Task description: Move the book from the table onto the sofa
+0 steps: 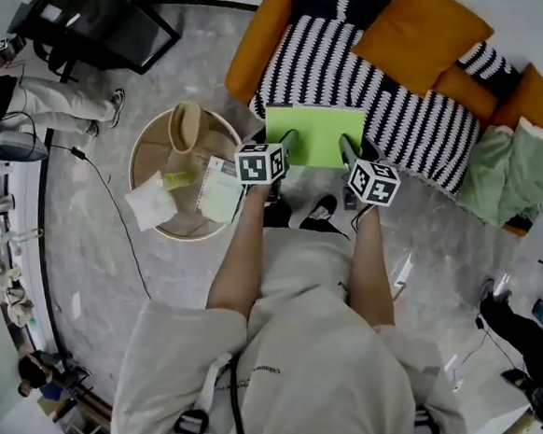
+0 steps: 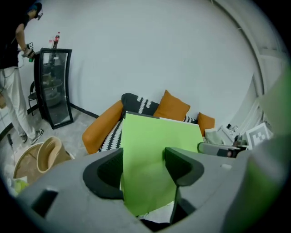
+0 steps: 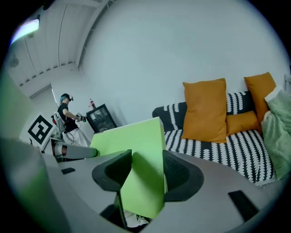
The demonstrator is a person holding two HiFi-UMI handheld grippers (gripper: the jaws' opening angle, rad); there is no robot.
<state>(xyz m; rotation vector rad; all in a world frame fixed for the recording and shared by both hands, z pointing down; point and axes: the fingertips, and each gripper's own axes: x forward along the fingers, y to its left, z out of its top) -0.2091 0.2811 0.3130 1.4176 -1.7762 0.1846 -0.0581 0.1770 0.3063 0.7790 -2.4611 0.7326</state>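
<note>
A lime-green book (image 1: 316,133) hangs flat over the front edge of the black-and-white striped sofa (image 1: 404,121). My left gripper (image 1: 287,143) is shut on its near left edge and my right gripper (image 1: 348,147) is shut on its near right edge. In the left gripper view the green cover (image 2: 152,164) runs between the two dark jaws of my left gripper (image 2: 144,169). In the right gripper view the book (image 3: 136,168) stands edge-on between the jaws of my right gripper (image 3: 146,169), with the sofa (image 3: 218,145) behind it.
A round wooden table (image 1: 186,176) at my left holds a tan bag (image 1: 186,126), papers and a notebook (image 1: 220,189). Orange cushions (image 1: 414,27) and green cloth (image 1: 511,172) lie on the sofa. A person (image 1: 33,99) stands by a black cabinet (image 1: 98,28).
</note>
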